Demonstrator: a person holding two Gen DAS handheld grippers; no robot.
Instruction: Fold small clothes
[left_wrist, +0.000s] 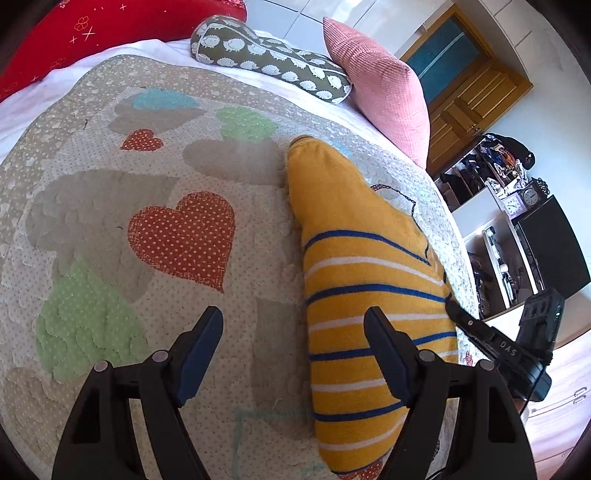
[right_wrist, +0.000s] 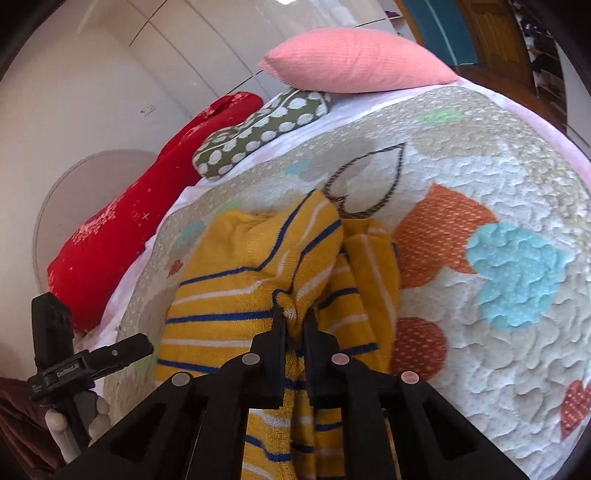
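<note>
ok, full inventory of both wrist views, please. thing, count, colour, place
garment: 1, yellow with blue and white stripes, on the quilt
quilt: 1, beige with coloured hearts, covering the bed
pink cushion: 1, far end of bed
patterned bolster: 1, olive with white print, beside the pink cushion
red pillow: 1, bed's far edge
wooden door: 1, background
shelves: white, cluttered, by the wall
left gripper: open, above the quilt
right gripper: shut on garment

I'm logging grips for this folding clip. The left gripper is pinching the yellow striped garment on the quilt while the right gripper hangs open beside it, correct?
The sides are swapped. In the right wrist view the right gripper is shut on a bunched fold of the yellow striped garment. In the left wrist view the left gripper is open, holding nothing, with the garment lying on the quilt beside it.
</note>
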